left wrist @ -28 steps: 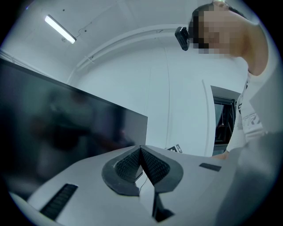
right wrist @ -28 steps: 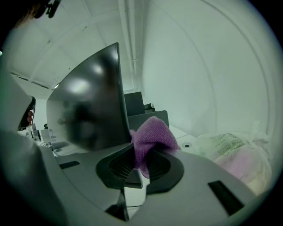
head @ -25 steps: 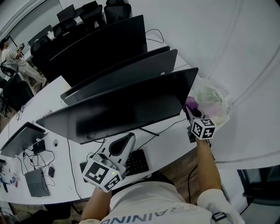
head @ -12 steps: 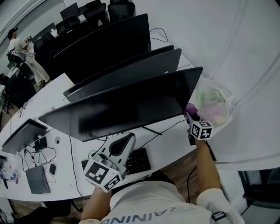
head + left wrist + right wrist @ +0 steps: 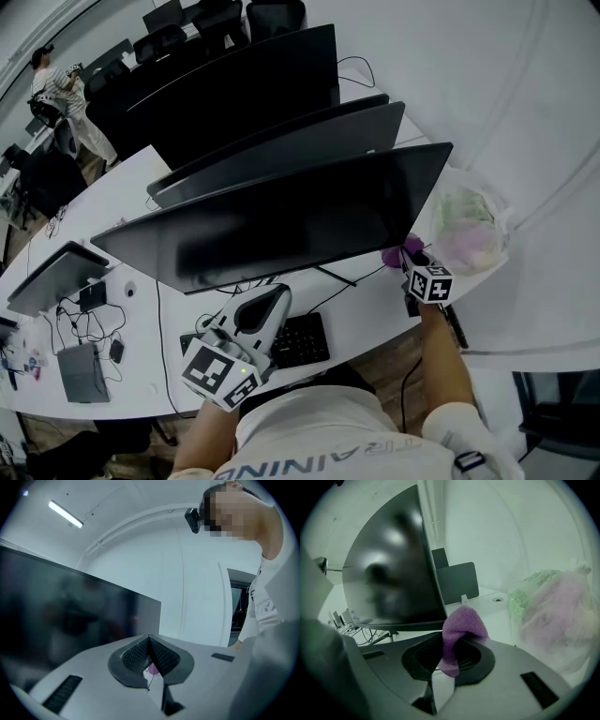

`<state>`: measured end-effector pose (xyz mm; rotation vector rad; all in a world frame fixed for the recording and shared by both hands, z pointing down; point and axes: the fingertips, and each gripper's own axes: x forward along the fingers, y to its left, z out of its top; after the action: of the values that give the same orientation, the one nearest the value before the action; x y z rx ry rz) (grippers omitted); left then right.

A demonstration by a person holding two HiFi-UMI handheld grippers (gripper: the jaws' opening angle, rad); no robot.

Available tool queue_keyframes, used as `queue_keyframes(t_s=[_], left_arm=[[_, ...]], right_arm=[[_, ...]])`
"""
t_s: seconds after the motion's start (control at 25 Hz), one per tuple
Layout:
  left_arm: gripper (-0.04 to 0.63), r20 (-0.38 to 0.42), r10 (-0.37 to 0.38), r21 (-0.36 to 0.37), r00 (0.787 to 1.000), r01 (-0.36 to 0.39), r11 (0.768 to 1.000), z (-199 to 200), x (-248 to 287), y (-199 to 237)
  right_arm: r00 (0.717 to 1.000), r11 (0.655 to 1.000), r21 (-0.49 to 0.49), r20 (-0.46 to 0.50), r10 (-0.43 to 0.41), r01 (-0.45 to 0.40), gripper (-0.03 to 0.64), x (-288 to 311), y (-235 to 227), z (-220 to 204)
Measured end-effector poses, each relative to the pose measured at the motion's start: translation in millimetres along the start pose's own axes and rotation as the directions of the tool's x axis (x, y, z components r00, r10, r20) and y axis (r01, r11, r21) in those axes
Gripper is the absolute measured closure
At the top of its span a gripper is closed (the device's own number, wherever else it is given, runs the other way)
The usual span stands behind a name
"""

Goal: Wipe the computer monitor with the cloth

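Note:
The nearest black monitor (image 5: 281, 225) stands across the white desk (image 5: 375, 309), screen dark. My right gripper (image 5: 405, 255) is shut on a purple cloth (image 5: 398, 253) just below the monitor's lower right corner. In the right gripper view the cloth (image 5: 461, 630) bulges up out of the shut right gripper (image 5: 452, 653), with the monitor (image 5: 393, 564) close on the left, apart from it. My left gripper (image 5: 274, 295) hovers over the desk in front of the monitor's middle, shut on nothing. In the left gripper view the shut left gripper (image 5: 150, 660) points up past the monitor (image 5: 70, 606).
A clear plastic bag (image 5: 469, 230) with pale contents lies right of the cloth, also seen as the bag (image 5: 553, 616). A black keyboard (image 5: 295, 342) sits near the desk's front edge. Two more monitors (image 5: 281, 150) stand behind. Cables and small devices (image 5: 80, 370) clutter the left end.
My right gripper has shifted the cloth slightly left and closer to the monitor's lower right corner. The left gripper has stayed where it was.

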<state>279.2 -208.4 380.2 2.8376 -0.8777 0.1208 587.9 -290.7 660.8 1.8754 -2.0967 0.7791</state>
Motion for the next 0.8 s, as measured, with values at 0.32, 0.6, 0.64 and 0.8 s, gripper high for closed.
queue_keyframes(t_s=[0.32,0.6,0.64,0.8], left_arm=[[0.588,-0.006,0.029,-0.003,1.0,-0.029,1.0,-3,-15,6],[0.588,0.006,0.061,-0.011,0.998,-0.061,0.998,-3,-37,14],[0.588,0.009,0.065,-0.012,0.998,-0.065,0.998,-3,-41,15],[0.588,0.024,0.092,-0.018,0.995,-0.091,0.996,-1,-61,25]], right_arm=[[1.0,0.993,0.11,0.007,0.029,-0.029,0.552,3,11,-11],[0.995,0.991,0.092,0.003,0.098,-0.098,0.552,8,56,-20],[0.994,0.991,0.087,0.002,0.107,-0.107,0.552,9,63,-21],[0.991,0.989,0.064,-0.001,0.137,-0.137,0.552,13,90,-24]])
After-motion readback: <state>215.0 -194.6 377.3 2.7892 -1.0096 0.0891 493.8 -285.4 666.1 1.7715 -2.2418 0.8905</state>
